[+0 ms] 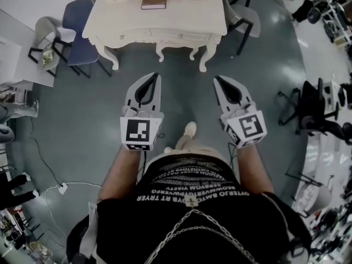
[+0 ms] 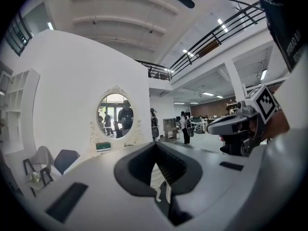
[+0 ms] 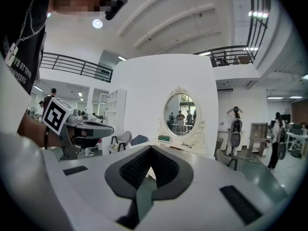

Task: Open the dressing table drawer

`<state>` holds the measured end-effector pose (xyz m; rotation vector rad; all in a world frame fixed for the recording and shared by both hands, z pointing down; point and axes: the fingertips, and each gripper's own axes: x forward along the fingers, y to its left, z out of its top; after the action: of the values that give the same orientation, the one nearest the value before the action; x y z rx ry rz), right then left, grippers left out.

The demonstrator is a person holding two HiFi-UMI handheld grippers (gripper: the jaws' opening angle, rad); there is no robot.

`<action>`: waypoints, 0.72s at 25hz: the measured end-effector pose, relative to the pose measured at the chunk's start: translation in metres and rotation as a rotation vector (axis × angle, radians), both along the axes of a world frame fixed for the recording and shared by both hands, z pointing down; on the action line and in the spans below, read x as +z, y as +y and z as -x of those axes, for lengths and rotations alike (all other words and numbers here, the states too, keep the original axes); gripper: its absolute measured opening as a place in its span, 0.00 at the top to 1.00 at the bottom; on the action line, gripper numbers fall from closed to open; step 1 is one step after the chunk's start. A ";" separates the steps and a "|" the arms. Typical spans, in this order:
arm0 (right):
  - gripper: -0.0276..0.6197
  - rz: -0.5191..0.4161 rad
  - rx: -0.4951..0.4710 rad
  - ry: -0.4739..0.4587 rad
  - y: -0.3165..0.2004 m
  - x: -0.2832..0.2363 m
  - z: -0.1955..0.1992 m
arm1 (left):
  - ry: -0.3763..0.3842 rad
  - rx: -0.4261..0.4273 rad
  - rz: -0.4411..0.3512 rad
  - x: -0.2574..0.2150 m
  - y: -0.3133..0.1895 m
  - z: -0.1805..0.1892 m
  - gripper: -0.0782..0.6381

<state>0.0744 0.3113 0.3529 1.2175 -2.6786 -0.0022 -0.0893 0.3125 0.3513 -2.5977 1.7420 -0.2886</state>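
Dressing table (image 1: 181, 10): cream, curved legs, at top of head view, across bare grey floor from person. Drawer (image 1: 180, 36): in front apron under tabletop, fully closed. Brown book (image 1: 153, 0) flat on tabletop. Oval mirror (image 3: 180, 113) upright at rear of table. Blue chair (image 1: 81, 21) just beside table's left end.

Left gripper (image 1: 156, 77): jaws pressed together, nothing between, pointing toward table, well apart from drawer. Right gripper (image 1: 218, 79): jaws pressed together, empty, alongside left gripper, likewise clear of table.
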 end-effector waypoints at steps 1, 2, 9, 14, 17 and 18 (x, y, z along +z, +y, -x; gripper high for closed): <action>0.95 0.000 0.000 -0.001 -0.006 0.000 -0.002 | 0.000 -0.003 0.002 0.000 -0.007 -0.001 0.89; 0.95 0.001 0.000 -0.002 -0.012 0.000 -0.004 | 0.000 -0.006 0.003 0.000 -0.013 -0.002 0.89; 0.95 0.002 -0.011 -0.017 -0.052 -0.002 -0.022 | 0.008 -0.015 0.002 -0.006 -0.052 -0.020 0.89; 0.95 -0.002 -0.035 -0.028 -0.074 -0.004 -0.031 | -0.006 -0.023 -0.006 -0.010 -0.069 -0.034 0.89; 0.95 -0.012 -0.049 -0.032 -0.088 -0.008 -0.036 | -0.013 -0.027 -0.019 -0.016 -0.082 -0.042 0.89; 0.95 -0.015 -0.053 -0.029 -0.092 -0.009 -0.037 | -0.015 -0.027 -0.021 -0.017 -0.086 -0.045 0.89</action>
<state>0.1119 0.2195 0.3437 1.1586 -2.7398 -0.0130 -0.0444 0.2263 0.3342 -2.5521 1.7670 -0.2879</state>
